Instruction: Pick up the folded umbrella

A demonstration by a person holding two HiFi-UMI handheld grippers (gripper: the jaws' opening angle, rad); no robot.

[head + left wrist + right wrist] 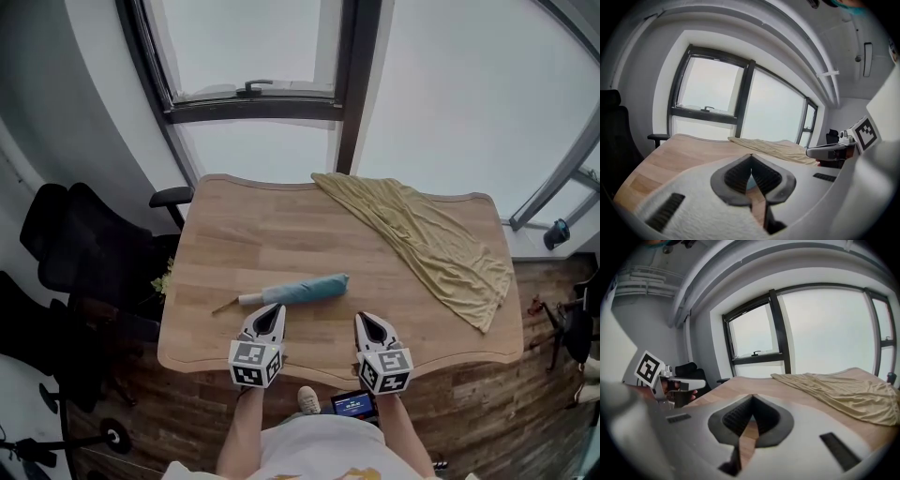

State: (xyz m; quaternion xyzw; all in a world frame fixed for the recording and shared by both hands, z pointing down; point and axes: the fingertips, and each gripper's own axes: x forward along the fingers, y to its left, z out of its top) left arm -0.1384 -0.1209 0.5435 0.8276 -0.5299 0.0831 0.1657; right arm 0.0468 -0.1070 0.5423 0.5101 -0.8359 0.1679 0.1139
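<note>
The folded light-blue umbrella (298, 290) lies on the wooden table (281, 234), near the front edge, with its thin pale end pointing left. My left gripper (273, 310) hovers just in front of the umbrella's middle, jaws shut and empty. My right gripper (368, 322) hangs to the umbrella's right, also shut with nothing in it. In the left gripper view the dark pads (737, 176) meet at the tip, and a sliver of blue shows through the gap below. The pads (736, 417) in the right gripper view likewise touch at the tip, with bare table behind them.
A crumpled yellow cloth (427, 244) covers the table's back right part. Black office chairs (80, 253) stand left of the table. Behind it is a large window (253, 89). A small lit screen (354, 405) sits under the table's front edge by the person's shoe.
</note>
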